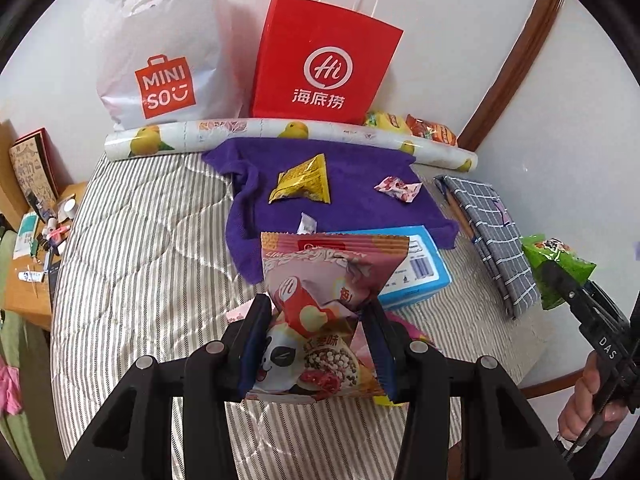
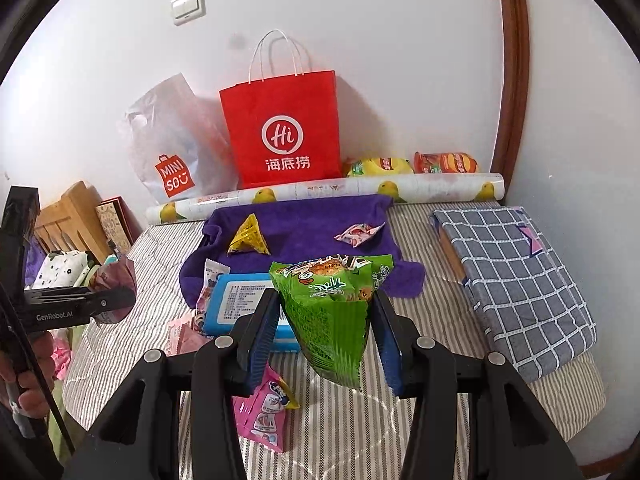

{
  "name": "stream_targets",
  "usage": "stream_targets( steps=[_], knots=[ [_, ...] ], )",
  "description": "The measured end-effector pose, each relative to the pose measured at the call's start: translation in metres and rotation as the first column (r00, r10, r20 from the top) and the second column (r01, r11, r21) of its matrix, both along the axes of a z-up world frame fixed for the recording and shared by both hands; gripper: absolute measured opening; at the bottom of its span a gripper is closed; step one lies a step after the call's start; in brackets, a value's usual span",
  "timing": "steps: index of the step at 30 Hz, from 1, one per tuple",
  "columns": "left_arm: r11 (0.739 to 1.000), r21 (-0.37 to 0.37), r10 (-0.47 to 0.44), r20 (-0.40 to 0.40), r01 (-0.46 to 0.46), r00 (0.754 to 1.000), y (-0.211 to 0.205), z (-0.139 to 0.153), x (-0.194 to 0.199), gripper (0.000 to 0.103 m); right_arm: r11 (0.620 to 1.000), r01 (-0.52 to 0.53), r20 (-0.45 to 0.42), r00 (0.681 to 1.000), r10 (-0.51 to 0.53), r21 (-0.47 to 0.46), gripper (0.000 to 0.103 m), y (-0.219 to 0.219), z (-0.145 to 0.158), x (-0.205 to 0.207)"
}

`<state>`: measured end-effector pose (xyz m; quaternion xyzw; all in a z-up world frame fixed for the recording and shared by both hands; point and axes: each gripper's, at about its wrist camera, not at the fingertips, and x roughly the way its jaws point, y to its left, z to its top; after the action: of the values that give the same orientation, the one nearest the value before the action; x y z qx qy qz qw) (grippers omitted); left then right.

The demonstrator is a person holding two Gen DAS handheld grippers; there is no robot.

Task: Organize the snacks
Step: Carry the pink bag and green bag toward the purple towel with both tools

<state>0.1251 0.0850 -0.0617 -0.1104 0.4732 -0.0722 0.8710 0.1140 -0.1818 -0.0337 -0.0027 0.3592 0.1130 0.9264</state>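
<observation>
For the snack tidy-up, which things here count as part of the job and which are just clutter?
Job: pink snack bag in the left tool; green snack bag in the right tool; yellow packet; pink candy; red bag.

Clutter: purple towel; blue box; checked cloth; paper roll.

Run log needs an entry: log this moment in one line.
left gripper: shut on pink snack packet | right gripper: shut on green snack packet | both above striped bed cover

Glossy plastic snack packets [image 1: 324, 312], matt paper bag [image 1: 320, 60], purple cloth [image 1: 340, 188]
</observation>
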Motion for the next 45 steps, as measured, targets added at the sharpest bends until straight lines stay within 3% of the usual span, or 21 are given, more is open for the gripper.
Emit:
stream_targets(
  steps=[21, 34, 45],
  knots=[
    [1.0, -0.012, -0.017, 0.021, 0.017, 1.0, -0.004, 0.011, 0.037, 0.045, 1.0, 0.03, 0.018, 0.999, -0.03, -0.007, 0.046, 0.002, 0.018, 0.047],
    [0.999, -0.039, 0.02, 0.002, -0.02, 1.0, 0.01, -0.01, 0.089, 0.045, 0.999, 0.036, -0.013, 0.999, -0.036, -0.004, 0.046, 0.01, -0.001, 0.111],
    [0.998, -0.029, 0.053, -0.013, -0.053, 0.999, 0.016, -0.026, 0.149, 0.045, 1.0, 0.009, -0.078, 0.997, -0.009, 0.007, 0.046, 0.01, -0.04, 0.162]
  ],
)
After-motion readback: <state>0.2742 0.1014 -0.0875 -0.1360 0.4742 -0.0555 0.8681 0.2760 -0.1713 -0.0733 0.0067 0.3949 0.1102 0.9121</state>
